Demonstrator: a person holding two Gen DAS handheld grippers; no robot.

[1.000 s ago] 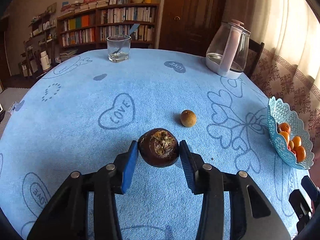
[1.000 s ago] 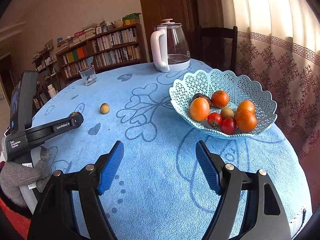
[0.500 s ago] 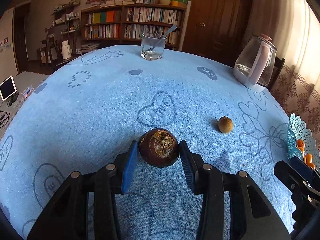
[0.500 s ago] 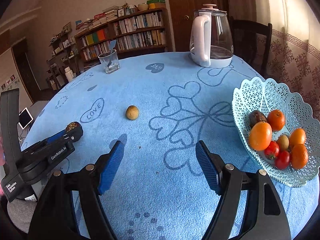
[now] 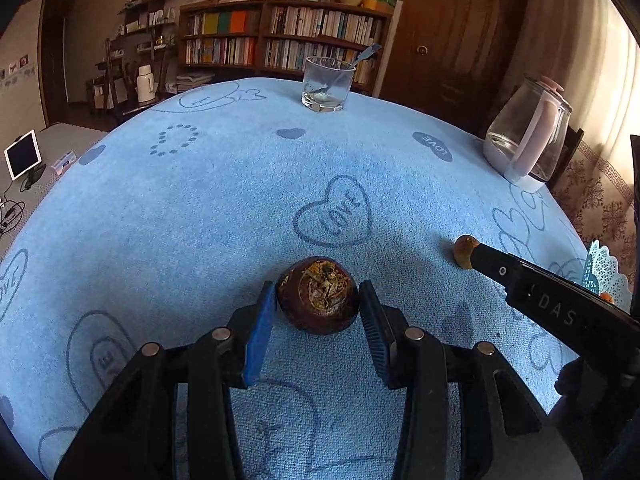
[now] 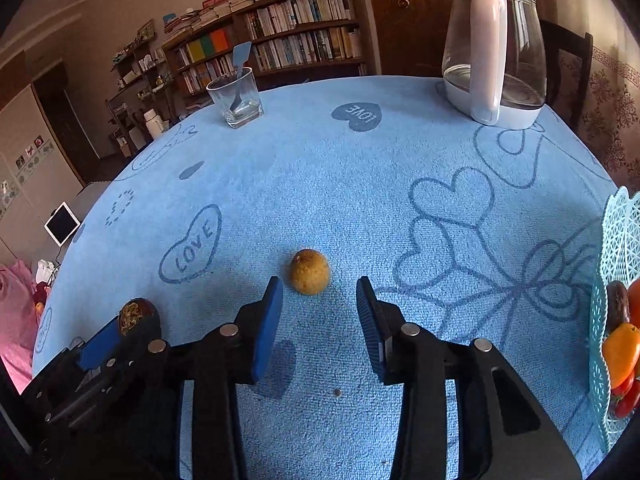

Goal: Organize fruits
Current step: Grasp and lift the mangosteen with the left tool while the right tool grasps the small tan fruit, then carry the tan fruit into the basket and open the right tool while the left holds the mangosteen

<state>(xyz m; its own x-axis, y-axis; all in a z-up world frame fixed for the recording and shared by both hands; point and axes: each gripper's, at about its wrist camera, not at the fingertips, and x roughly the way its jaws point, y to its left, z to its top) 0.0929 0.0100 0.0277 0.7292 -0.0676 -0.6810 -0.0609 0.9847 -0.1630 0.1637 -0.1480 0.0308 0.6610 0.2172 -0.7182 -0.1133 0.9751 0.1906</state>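
Observation:
My left gripper (image 5: 318,304) is shut on a dark brown round fruit (image 5: 318,296), just above the blue tablecloth (image 5: 240,200). A small yellow-brown fruit (image 6: 310,272) lies on the cloth, partly between the tips of my right gripper (image 6: 318,282). Its jaws are closing and the blue pads stand clear of the fruit on both sides. In the left wrist view one of the right gripper's fingers (image 5: 494,264) lies against that small fruit (image 5: 464,250). The right wrist view shows the dark fruit (image 6: 134,312) at lower left. A turquoise lattice basket (image 6: 618,240) holding several fruits sits at the right edge.
A glass with a spoon (image 6: 236,96) stands at the table's far side. A clear kettle with a pale handle (image 6: 496,48) stands at the far right, a dark chair (image 6: 568,60) behind it. A bookshelf (image 5: 280,40) fills the back wall.
My right gripper has swung left, away from the basket, up to the small yellow-brown fruit, and its jaws have narrowed. The left gripper keeps the dark fruit and has shifted slightly.

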